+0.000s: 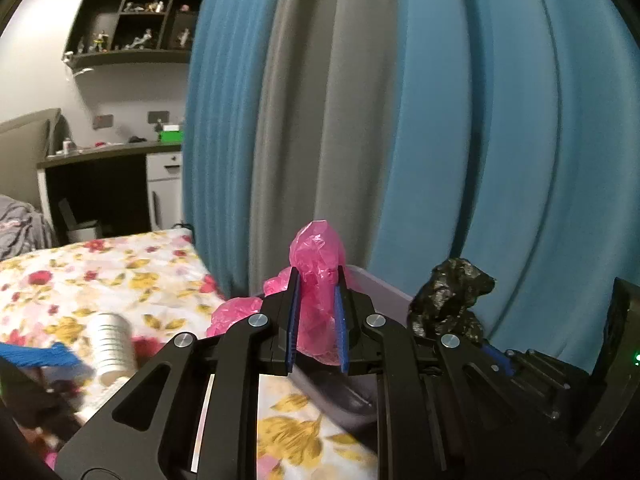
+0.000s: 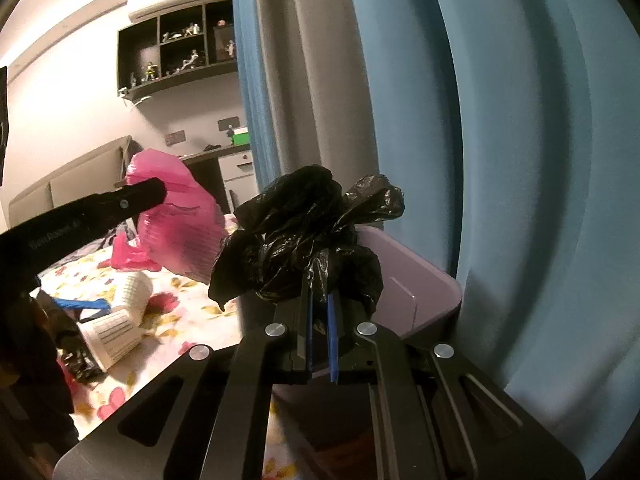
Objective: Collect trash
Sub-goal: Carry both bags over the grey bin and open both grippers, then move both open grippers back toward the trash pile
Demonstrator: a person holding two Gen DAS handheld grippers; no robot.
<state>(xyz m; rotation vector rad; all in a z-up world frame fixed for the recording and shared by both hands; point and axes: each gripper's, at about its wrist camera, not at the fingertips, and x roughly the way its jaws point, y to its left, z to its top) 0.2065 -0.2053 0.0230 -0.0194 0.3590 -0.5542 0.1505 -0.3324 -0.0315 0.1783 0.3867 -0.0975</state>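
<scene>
- Curtain (image 1: 440, 120), blue and grey, fills the backdrop in both views; both hands face it, with the bed (image 1: 80, 280) in its floral sheet below.
- Lilac bin (image 2: 420, 280) stands at the bed's edge against the curtain; judged to be the drop point, since both loads are carried toward it; its inside is mostly hidden.
- Black bag (image 2: 304, 232), crumpled; right tongs (image 2: 320, 320) are clamped nearly closed on its lower folds, so the bulk puffs up above the tips; it hangs over the near rim of the bin, not yet let go.
- Pink bag (image 1: 316, 280), crumpled; left tongs (image 1: 316, 300) are pinched on its middle, blue pads pressing both sides, top wad sticking up past the tips; in the right view it sits just left of the black bag, over the bed beside the bin.
- More pink plastic (image 1: 236, 312) lies on the sheet near the bin; loose or attached, cannot tell.
- Two ribbed white cups (image 2: 120, 312) lie tipped on the bed with a blue scrap (image 2: 84, 305) beside them; judged remaining trash.
</scene>
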